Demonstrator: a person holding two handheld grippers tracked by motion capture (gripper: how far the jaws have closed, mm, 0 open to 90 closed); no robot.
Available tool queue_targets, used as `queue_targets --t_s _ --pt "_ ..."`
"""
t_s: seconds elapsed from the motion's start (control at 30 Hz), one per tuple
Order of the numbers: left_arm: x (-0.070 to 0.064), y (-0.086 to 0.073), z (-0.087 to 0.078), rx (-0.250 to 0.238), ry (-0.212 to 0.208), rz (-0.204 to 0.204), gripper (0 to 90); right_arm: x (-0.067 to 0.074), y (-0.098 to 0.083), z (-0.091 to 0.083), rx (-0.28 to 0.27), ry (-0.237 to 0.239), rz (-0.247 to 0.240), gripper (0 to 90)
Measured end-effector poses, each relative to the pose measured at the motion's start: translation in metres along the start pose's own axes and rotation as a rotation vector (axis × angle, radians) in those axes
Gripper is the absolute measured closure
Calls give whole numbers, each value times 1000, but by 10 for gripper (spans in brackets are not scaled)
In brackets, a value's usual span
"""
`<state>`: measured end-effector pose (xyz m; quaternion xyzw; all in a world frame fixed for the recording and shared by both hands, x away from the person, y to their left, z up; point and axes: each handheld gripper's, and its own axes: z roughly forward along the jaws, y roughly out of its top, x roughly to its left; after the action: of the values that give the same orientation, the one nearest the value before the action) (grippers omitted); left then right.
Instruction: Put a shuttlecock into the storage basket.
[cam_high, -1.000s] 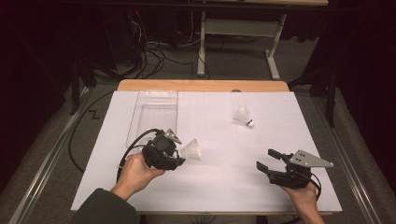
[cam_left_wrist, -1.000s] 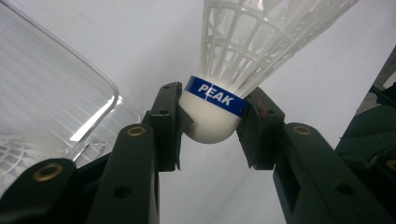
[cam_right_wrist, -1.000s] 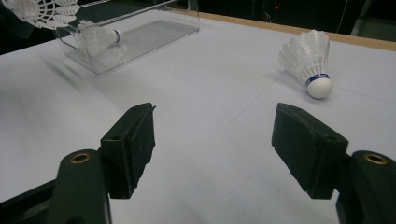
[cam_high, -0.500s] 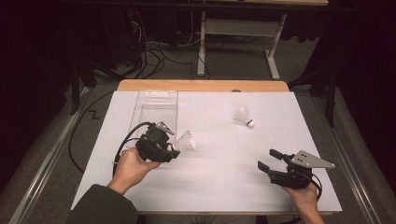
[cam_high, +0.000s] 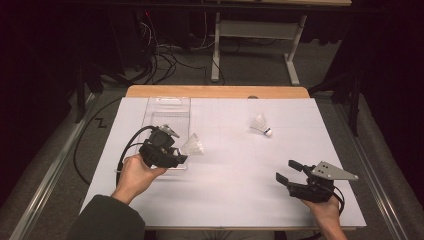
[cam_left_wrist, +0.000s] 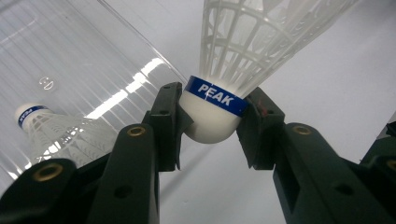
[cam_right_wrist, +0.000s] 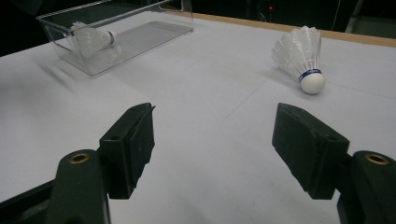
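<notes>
A white shuttlecock (cam_left_wrist: 219, 100) with a blue "PEAK" band is pinched by its rounded cork between the jaws of the left gripper (cam_left_wrist: 212, 122), skirt pointing away from the hand, a hold that spares the fragile mesh skirt and leaves the nose free to go down first. In the high view the left gripper (cam_high: 176, 153) carries it just at the near edge of the clear plastic box (cam_high: 167, 107) at the table's left, apparently to be dropped in. A second shuttlecock (cam_left_wrist: 51, 126) already lies on its side inside that box. A third shuttlecock (cam_right_wrist: 302, 58) lies on the white table cover (cam_high: 240, 175) well off to the right, likely next to be collected. The right gripper (cam_right_wrist: 212, 147), jaws wide and empty, rests low near the table's front edge, facing that loose shuttlecock
</notes>
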<state>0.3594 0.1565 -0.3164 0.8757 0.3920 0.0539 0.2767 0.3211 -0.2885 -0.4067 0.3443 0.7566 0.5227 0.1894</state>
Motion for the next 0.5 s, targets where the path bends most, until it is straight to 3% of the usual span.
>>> queue_targets --t_s 0.27,0.5 --pt "8 2 1 7 20 -24 628 0 0 0 -2 2 2 303" --pt "20 3 2 6 38 -70 628 -1 0 0 -5 1 3 304"
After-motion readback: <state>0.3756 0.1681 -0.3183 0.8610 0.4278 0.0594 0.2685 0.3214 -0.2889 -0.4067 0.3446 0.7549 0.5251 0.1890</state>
